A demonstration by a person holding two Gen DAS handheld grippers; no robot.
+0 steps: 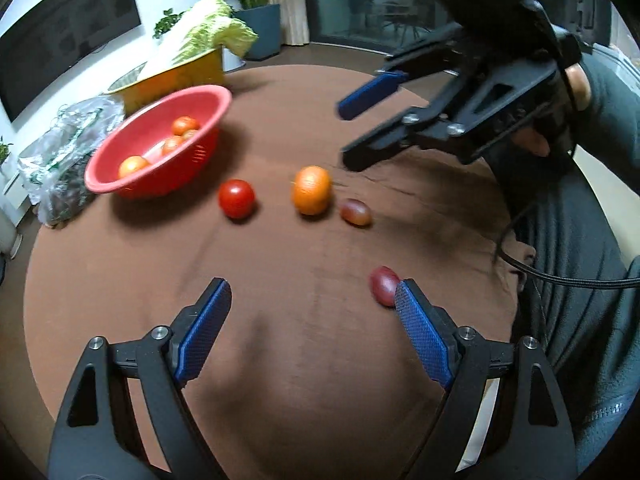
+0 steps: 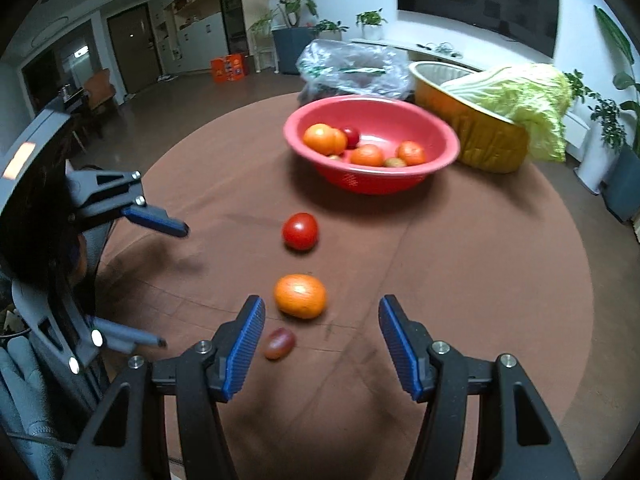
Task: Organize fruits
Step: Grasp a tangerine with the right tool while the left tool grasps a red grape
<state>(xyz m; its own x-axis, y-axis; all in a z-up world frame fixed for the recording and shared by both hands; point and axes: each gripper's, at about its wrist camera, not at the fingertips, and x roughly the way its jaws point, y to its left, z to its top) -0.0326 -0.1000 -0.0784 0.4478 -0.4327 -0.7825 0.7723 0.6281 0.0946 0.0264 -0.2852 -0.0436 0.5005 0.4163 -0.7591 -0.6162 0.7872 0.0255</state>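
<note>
A red bowl (image 1: 136, 184) (image 2: 320, 168) on the brown table holds several oranges and small tomatoes. Loose on the cloth lie a red tomato (image 1: 236, 198) (image 2: 300, 231), an orange (image 1: 312, 190) (image 2: 300, 295) and a dark grape tomato (image 1: 355, 212) (image 2: 279, 343). Another reddish grape tomato (image 1: 383, 285) lies beside my left gripper's right fingertip. My left gripper (image 1: 314, 294) (image 2: 176, 284) is open and empty. My right gripper (image 2: 322, 310) (image 1: 346, 136) is open and empty, hovering just short of the orange.
A yellow basin (image 1: 180, 76) (image 2: 480, 140) with a napa cabbage (image 1: 208, 28) (image 2: 520, 96) stands behind the bowl. A plastic bag (image 1: 64, 152) (image 2: 352, 68) of greens lies beside it. The round table's edge (image 2: 576, 280) curves around on all sides.
</note>
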